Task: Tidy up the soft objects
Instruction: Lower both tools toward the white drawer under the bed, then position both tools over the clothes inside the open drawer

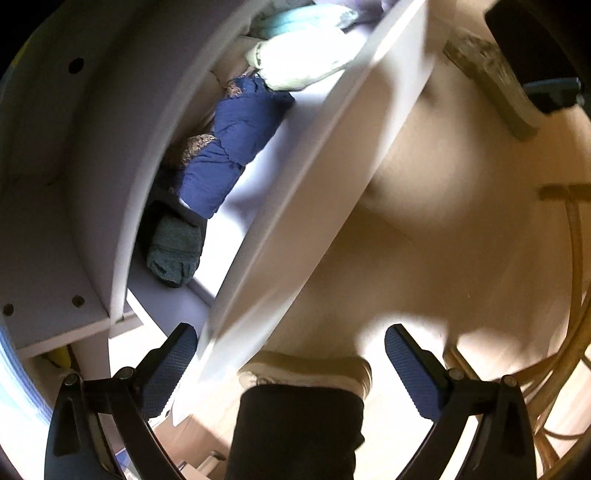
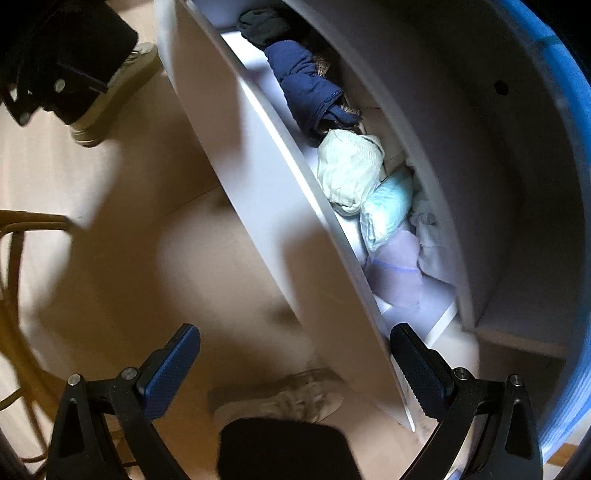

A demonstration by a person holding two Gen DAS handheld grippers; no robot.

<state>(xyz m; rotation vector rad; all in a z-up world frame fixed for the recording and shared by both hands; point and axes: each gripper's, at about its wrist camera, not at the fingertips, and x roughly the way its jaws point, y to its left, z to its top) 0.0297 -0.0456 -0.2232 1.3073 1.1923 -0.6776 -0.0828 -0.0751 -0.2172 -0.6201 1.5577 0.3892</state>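
A white drawer (image 1: 317,177) stands pulled out of a white cabinet and holds rolled soft clothes in a row. In the left wrist view I see a dark green roll (image 1: 173,251), a navy roll (image 1: 229,147), a pale cream roll (image 1: 303,62) and a light blue roll (image 1: 295,18). The right wrist view shows the drawer front (image 2: 280,221) with the navy roll (image 2: 306,88), the cream roll (image 2: 347,170), the light blue roll (image 2: 388,206) and a lilac cloth (image 2: 399,273). My left gripper (image 1: 288,369) is open and empty above the drawer front's end. My right gripper (image 2: 295,369) is open and empty over the drawer front.
The wooden floor (image 1: 443,258) lies beside the drawer. The person's beige shoes (image 1: 306,373) (image 2: 280,398) and dark trouser legs stand close to the drawer. A rattan chair frame (image 1: 569,295) is at the side. The cabinet wall (image 2: 480,147) rises behind the drawer.
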